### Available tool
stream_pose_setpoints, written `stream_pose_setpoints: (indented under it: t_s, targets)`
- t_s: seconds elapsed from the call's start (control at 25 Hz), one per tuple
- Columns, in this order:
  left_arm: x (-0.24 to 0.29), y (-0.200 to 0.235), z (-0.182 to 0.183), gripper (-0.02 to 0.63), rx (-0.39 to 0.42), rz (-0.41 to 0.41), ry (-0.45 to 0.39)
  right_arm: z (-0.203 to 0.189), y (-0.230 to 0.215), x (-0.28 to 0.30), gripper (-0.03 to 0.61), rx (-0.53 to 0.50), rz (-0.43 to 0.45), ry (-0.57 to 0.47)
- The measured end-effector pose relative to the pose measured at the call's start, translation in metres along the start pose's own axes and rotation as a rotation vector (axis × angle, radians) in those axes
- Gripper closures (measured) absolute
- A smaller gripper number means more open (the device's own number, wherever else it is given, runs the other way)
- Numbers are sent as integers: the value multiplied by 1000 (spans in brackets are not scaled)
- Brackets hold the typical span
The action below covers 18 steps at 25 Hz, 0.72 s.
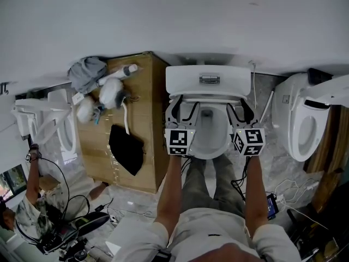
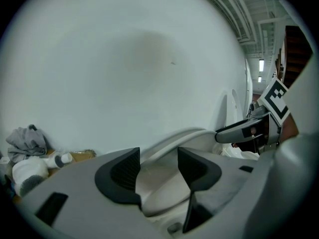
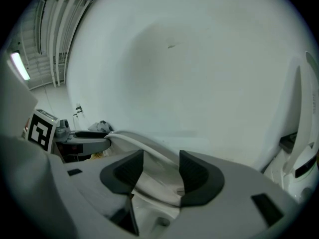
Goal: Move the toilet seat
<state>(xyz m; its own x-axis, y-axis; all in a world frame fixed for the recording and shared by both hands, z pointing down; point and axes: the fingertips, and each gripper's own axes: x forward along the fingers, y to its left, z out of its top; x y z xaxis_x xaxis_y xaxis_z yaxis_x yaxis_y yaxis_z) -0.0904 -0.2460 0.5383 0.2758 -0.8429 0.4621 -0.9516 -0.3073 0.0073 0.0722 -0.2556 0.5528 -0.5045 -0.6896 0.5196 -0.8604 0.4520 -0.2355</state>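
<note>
Now, left hand-held gripper [image 2: 158, 171] pinching toilet seat [image 1: 211, 153], right hand-held gripper [image 3: 160, 173] pinching opposite side.

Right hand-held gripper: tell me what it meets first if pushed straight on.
The toilet seat: its white rim already lies between the jaws of the right hand-held gripper, so it would slide further onto it. Beyond, only the white wall shows; depth unclear.

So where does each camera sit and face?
Head view: on the head, steeply down at the toilet; arms, legs, left claw, right claw show.
Left gripper view: on the left claw, facing the wall; its jaws show, seat between them.
Right gripper view: likewise, on the right claw.
Both gripper views share seat and wall.
</note>
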Motion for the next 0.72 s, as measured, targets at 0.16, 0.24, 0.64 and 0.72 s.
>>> stream_pose_setpoints:
  t_s: [0.16, 0.24, 0.64, 0.72]
  targets:
    - [2, 1, 0, 365, 4, -4, 0, -1, -2, 6, 336, -27, -39, 11]
    - [1, 1, 0, 367, -4, -12, -3, -1, 0, 5, 347, -59, -60, 16]
    - [-48, -10, 20, 383, -33, -89, -61, 16, 34, -46, 370, -122, -105, -30]
    - [-63, -13, 29, 387, -21, -109, -76, 22, 46, -62, 370, -141, -107, -45]
